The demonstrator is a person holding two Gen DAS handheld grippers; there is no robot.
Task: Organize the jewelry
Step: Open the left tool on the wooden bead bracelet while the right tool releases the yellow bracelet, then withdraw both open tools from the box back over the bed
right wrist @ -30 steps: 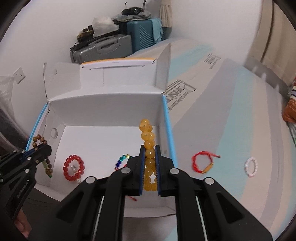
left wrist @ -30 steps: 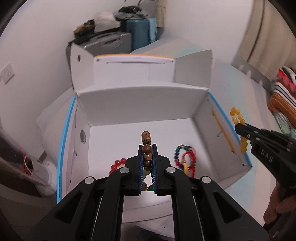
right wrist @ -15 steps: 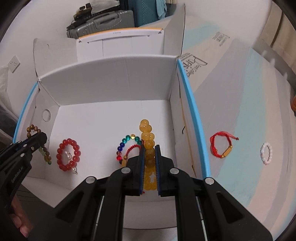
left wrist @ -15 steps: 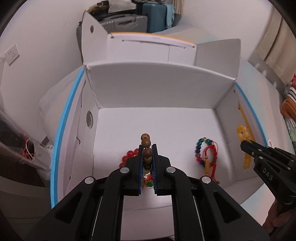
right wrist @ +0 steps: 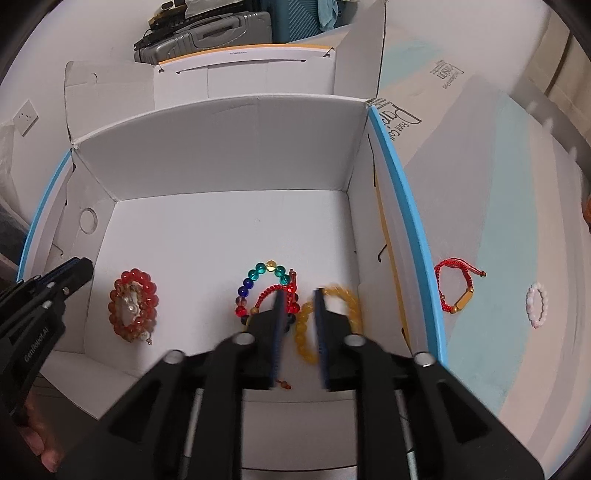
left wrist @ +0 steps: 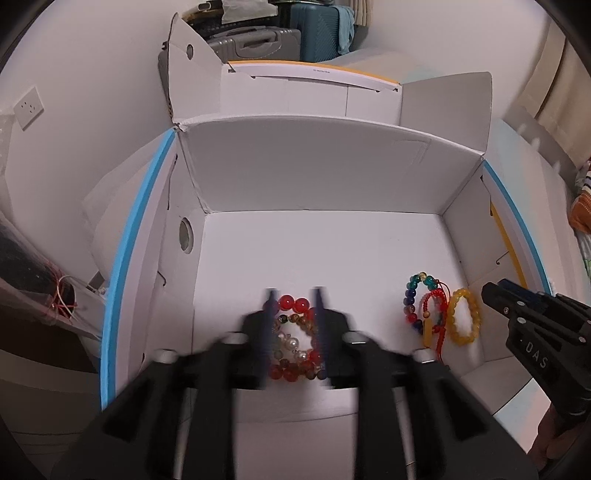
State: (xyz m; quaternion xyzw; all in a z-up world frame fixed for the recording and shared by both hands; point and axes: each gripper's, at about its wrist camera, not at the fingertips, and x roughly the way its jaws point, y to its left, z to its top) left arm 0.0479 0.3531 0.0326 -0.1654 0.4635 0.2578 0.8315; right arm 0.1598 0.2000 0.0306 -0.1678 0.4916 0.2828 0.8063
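Observation:
An open white box (left wrist: 317, 177) with blue edges holds the jewelry. My left gripper (left wrist: 294, 295) is open over the box floor, above a red bead bracelet (left wrist: 293, 304) with the brown wooden bead bracelet (left wrist: 295, 321) lying on it. My right gripper (right wrist: 298, 293) is open above the yellow bead bracelet (right wrist: 332, 321), which lies on the box floor beside a multicolour bead bracelet (right wrist: 258, 280) and a red cord bracelet (right wrist: 275, 291). The yellow bracelet also shows in the left wrist view (left wrist: 464, 315).
Outside the box on the right, a red cord bracelet with a gold bar (right wrist: 458, 290) and a white bead bracelet (right wrist: 537, 304) lie on the pale bedcover. Suitcases (right wrist: 207, 31) stand against the far wall. Box flaps (right wrist: 364, 48) stand upright.
Both grippers have opened and let go: the wooden bracelet dropped onto the red bead bracelet, the yellow bracelet onto the box floor. Both grippers moved further over the box.

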